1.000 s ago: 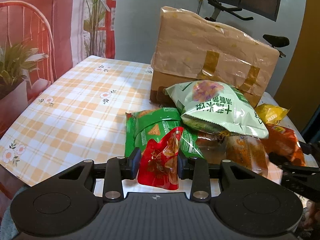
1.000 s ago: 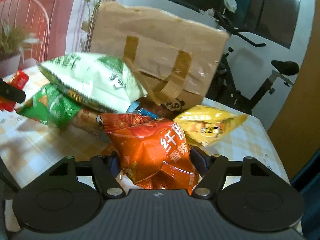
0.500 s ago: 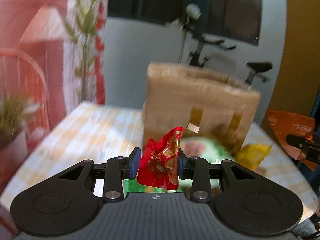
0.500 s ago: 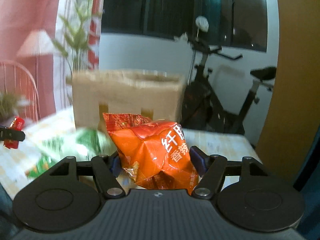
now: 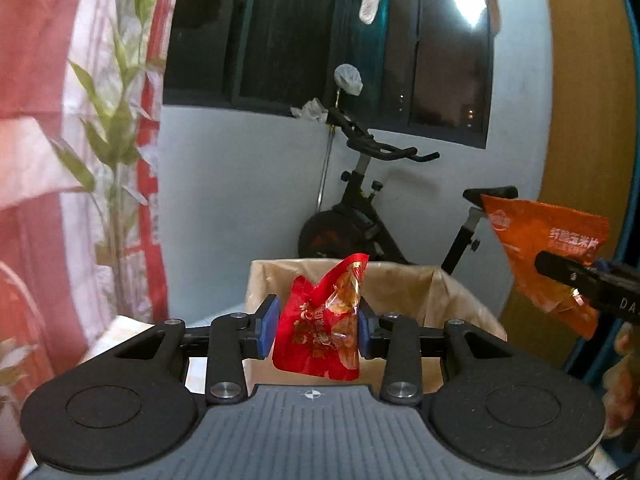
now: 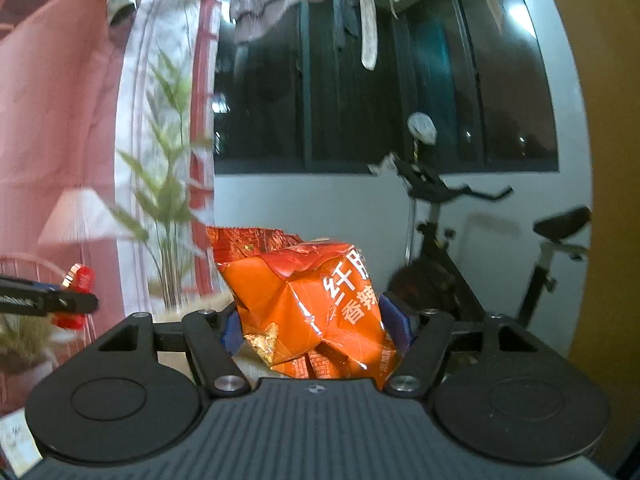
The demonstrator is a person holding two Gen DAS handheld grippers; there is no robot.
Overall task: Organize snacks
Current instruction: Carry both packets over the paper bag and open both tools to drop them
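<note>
My left gripper (image 5: 318, 326) is clenched on a small red snack packet (image 5: 322, 330), blue pads pressing its crinkled sides, and the packet hangs in the air right in front of the open cardboard box (image 5: 460, 300). That box is my landmark: from the left wrist view I see its plastic-lined rim and a little of its inside, but the packet and the gripper body cover its front wall and floor, so I cannot make out what lies in it. To the right of the box, and higher than its rim, my right gripper (image 6: 316, 326) grasps an orange snack bag (image 6: 308, 316), puffy and creased with white lettering; from the left wrist view only one black finger (image 5: 568, 276) crosses that bag (image 5: 548, 248), and the frame edge cuts off the rest. In the right wrist view the bag fills the space between the fingers and hides the box almost wholly. Behind the box stands an exercise bike (image 5: 360, 216) against the grey wall, its lower part cut off by the box rim. Left of the box a leafy plant (image 5: 112, 140) shows, smeared by blur, and a sliver of the table (image 5: 120, 328) peeks out at the box's left.
</note>
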